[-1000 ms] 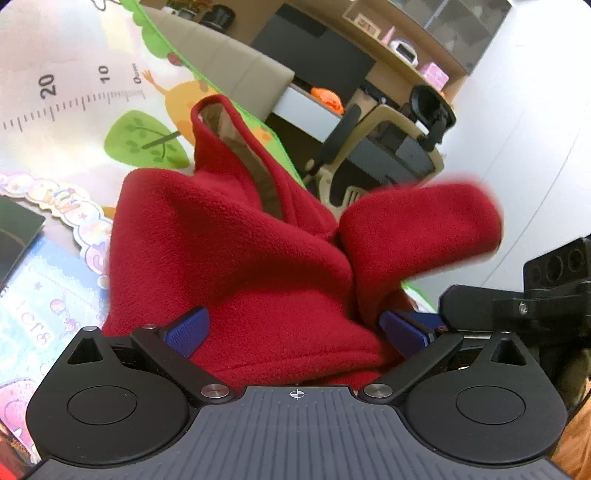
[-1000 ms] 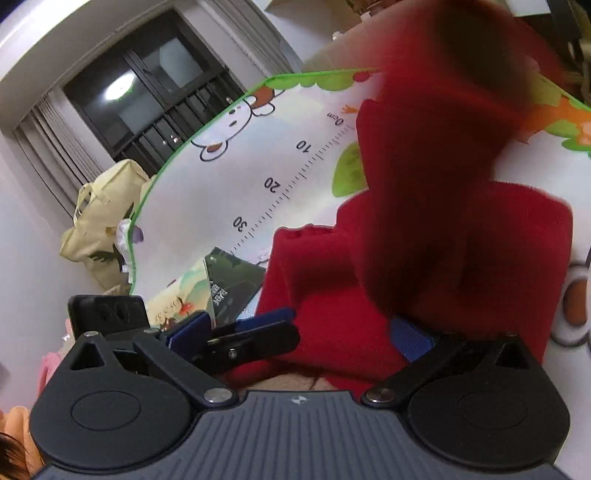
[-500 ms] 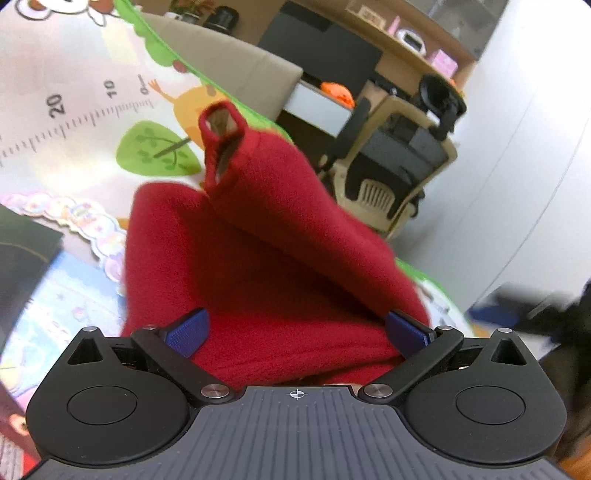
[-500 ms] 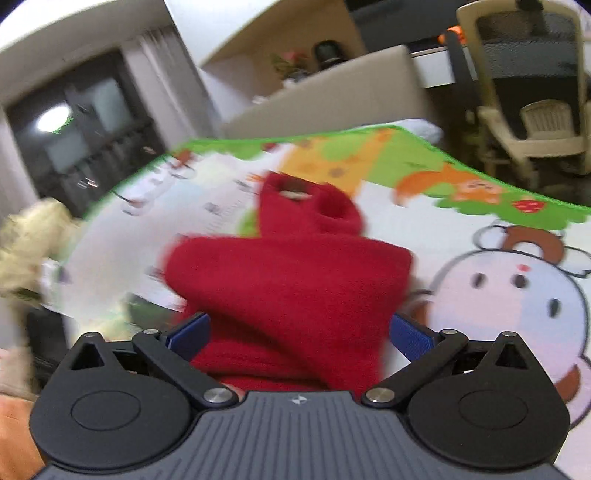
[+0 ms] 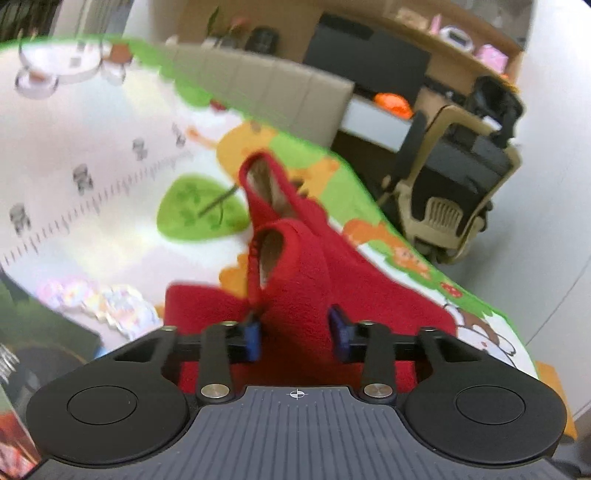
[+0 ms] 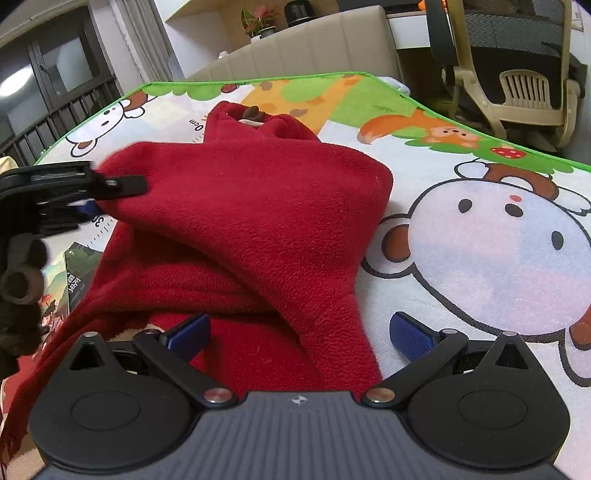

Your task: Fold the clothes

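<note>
left gripper (image 5: pixel 294 334) clamped red fleece (image 6: pixel 255 221) | right gripper (image 6: pixel 299 332) spread wide over it | mat (image 6: pixel 480 229) ruler read "0cm"

I count one red fleece garment (image 6: pixel 251 221), bunched on one cartoon play mat (image 6: pixel 480 236). Two cuffed openings (image 5: pixel 271 251) show on it in my left wrist view, one behind the other. I have two tools: the left tool (image 5: pixel 295 332) and the right tool (image 6: pixel 299 330), each with two blue pads (image 6: pixel 410 334). On the mat I count one printed ruler strip (image 5: pixel 110 184) and one large cartoon animal face (image 6: pixel 498 229). One dark booklet (image 6: pixel 77 266) lies at the garment's left edge. Past the mat I count one beige office chair (image 6: pixel 517 74), one beige padded panel (image 5: pixel 280 88), one orange object (image 5: pixel 393 101) and one potted plant (image 6: pixel 258 18).
</note>
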A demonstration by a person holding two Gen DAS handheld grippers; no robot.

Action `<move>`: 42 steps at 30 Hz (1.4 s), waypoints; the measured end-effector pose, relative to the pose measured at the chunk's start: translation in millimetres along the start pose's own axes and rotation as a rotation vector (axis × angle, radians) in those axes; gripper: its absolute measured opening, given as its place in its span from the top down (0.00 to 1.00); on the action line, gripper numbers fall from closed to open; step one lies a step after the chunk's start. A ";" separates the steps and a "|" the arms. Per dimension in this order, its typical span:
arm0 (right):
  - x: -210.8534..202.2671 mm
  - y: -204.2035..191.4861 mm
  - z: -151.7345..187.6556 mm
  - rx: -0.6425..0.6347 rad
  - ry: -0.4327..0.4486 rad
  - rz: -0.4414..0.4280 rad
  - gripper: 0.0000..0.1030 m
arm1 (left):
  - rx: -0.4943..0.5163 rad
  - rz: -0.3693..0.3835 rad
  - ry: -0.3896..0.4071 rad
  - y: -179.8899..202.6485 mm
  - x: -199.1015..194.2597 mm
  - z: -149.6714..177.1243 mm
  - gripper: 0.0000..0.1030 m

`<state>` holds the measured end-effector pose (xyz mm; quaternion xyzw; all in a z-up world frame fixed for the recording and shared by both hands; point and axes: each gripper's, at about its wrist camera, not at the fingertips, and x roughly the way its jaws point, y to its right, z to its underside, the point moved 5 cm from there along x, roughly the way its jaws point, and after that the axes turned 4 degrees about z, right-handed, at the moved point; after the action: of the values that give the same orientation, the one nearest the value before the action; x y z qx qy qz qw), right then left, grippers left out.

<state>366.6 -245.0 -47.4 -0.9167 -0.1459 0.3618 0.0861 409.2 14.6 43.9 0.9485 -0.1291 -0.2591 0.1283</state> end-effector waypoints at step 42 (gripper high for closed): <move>17.8 -25.0 -81.4 -0.156 0.099 0.205 0.00 | 0.022 0.135 -0.190 -40.0 33.2 31.7 0.20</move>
<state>429.8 -219.8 6.7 -0.9475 -0.0748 0.3105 -0.0158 427.3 36.1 -10.1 0.9102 -0.2068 -0.3373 0.1223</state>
